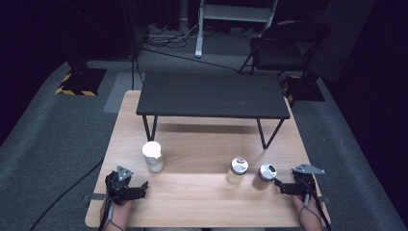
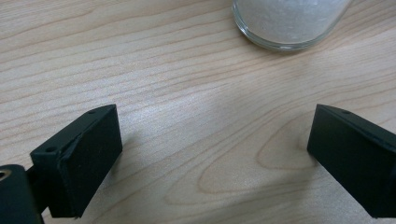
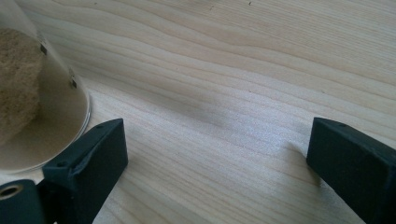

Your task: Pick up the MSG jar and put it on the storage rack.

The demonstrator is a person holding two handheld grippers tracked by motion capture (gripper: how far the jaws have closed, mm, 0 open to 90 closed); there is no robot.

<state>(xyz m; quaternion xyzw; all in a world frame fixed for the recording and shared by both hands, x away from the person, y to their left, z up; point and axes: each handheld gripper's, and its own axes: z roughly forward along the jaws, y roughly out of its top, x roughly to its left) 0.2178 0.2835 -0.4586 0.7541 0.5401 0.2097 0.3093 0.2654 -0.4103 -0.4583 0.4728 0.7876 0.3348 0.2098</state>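
Note:
Three glass jars stand on the light wooden table (image 1: 202, 199). A white-lidded jar of white grains (image 1: 153, 157) is at the left, and its base (image 2: 287, 21) lies ahead of my left gripper (image 2: 215, 154). That gripper (image 1: 137, 190) rests low by the front left edge, open with nothing between its jaws. A silver-lidded jar (image 1: 237, 171) stands right of the middle. A jar of brown powder (image 1: 265, 176) is beside it. My right gripper (image 1: 280, 187) is open just right of this brown jar (image 3: 32, 107), which sits outside the left jaw of the gripper (image 3: 217, 158).
A small black table (image 1: 211, 94) on thin metal legs stands on the far half of the wooden table. Behind it, on the grey carpet, are a black folding chair (image 1: 288, 45), a white stand (image 1: 199, 29) and cables.

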